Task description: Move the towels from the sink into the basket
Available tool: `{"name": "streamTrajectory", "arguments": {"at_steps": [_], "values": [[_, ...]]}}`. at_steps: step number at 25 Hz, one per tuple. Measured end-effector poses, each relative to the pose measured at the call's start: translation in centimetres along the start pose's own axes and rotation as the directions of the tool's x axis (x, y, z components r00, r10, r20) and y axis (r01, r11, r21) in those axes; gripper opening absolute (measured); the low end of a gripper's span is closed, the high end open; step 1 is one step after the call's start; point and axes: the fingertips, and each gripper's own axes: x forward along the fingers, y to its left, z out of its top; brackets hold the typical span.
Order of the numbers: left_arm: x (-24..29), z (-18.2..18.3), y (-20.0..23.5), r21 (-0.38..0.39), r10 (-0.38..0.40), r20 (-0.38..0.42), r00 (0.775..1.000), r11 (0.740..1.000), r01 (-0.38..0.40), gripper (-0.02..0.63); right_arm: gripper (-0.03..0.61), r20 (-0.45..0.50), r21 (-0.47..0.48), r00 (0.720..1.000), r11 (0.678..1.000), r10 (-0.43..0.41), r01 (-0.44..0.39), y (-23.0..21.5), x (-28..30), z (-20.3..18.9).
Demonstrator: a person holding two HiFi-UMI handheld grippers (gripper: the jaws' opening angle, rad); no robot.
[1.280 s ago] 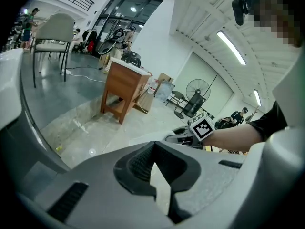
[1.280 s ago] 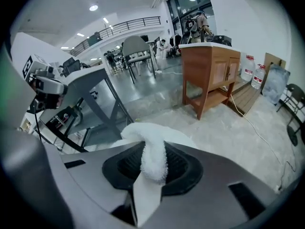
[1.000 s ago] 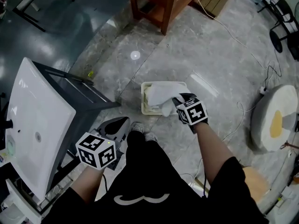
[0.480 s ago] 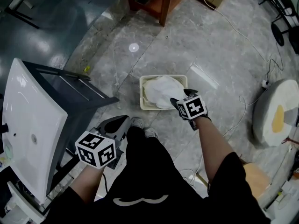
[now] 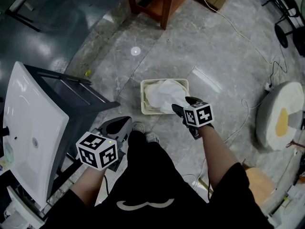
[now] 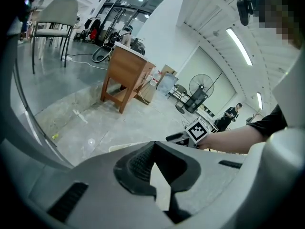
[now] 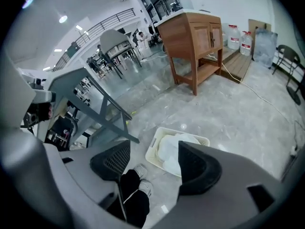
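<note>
Floor (image 5: 228,46): grey marbled tile, glossy. Basket (image 5: 142,97) sits on it just ahead of & below the jaws of the right gripper (image 5: 184,104). Those jaws are opening, w/ nothing gripped between them. Person's shoes (image 5: 145,131) on the tile behind the basket, down-left of those jaws. Sink stand (image 5: 95,99) legs planted well left of the jaws. Wooden cabinet (image 5: 164,11) stands far ahead. Small yellow scrap (image 5: 88,73) & white spot (image 5: 136,51) lie ahead-left. Round white disc (image 5: 281,120) w/ yellow patch well to the right.

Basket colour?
Cream, off-white. The basket shows best in the head view.
</note>
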Motion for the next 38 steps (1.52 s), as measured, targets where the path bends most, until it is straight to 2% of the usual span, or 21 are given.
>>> {"name": "streamTrajectory", "arguments": {"at_steps": [3,7,8,11,13,15,16,18,20,24,28,31,35,38], "values": [[-1.0,1.5,-1.5,0.018,-0.006,0.026,1.000,1.000,0.006,0.006,0.313,0.064,0.001,0.993,0.995,0.101,-0.102,2.9,-3.0,2.1],[-2.9,4.1,-3.8,0.041,-0.012,0.079,0.997,0.999,0.009,0.006,0.308,0.200,-0.056,0.947,0.968,0.253,-0.246,8.1,-9.0,6.3],[-3.6,4.8,-4.3,0.045,-0.015,0.096,0.995,0.999,0.011,0.008,0.296,0.242,-0.067,0.932,0.962,0.271,-0.263,9.3,-10.7,7.5],[-6.0,7.0,-6.1,0.057,-0.028,0.151,0.988,0.998,0.019,0.006,0.178,0.362,-0.102,0.876,0.947,0.320,-0.304,13.2,-16.0,10.8],[-7.7,8.5,-7.4,0.067,-0.038,0.188,0.981,0.997,0.026,0.006,0.124,0.409,-0.154,0.842,0.936,0.351,-0.316,15.8,-19.5,12.4],[-9.2,9.7,-9.3,0.078,-0.052,0.215,0.975,0.996,0.036,0.006,0.030,0.442,-0.194,0.808,0.921,0.390,-0.338,18.1,-23.1,13.4],[-10.0,10.3,-10.3,0.090,-0.063,0.227,0.972,0.995,0.043,0.006,0.005,0.455,-0.211,0.786,0.908,0.418,-0.361,19.2,-25.0,13.9],[-11.8,11.9,-12.6,0.125,-0.089,0.256,0.963,0.990,0.058,0.006,0.003,0.470,-0.253,0.742,0.878,0.478,-0.406,21.5,-28.7,14.8],[-13.9,13.6,-14.7,0.160,-0.114,0.291,0.950,0.985,0.069,0.006,0.003,0.474,-0.292,0.712,0.855,0.518,-0.428,23.5,-32.1,15.7],[-17.6,16.6,-18.9,0.223,-0.166,0.354,0.920,0.971,0.089,0.006,0.003,0.508,-0.359,0.674,0.843,0.536,-0.400,25.9,-38.0,17.4],[-21.0,17.8,-23.1,0.311,-0.236,0.401,0.885,0.944,0.111,0.006,0.003,0.538,-0.450,0.655,0.838,0.530,-0.308,28.0,-42.6,17.4],[-23.3,18.6,-24.9,0.364,-0.274,0.422,0.864,0.924,0.116,0.006,0.003,0.560,-0.504,0.628,0.824,0.541,-0.260,29.6,-45.0,17.8],[-25.0,19.5,-25.8,0.424,-0.293,0.429,0.855,0.900,0.095,0.006,0.003,0.585,-0.542,0.590,0.810,0.556,-0.225,30.7,-47.0,18.4],[-25.4,20.1,-25.4,0.437,-0.286,0.441,0.851,0.897,0.075,0.006,0.003,0.592,-0.562,0.581,0.803,0.559,-0.200,31.1,-47.6,18.8]]}}
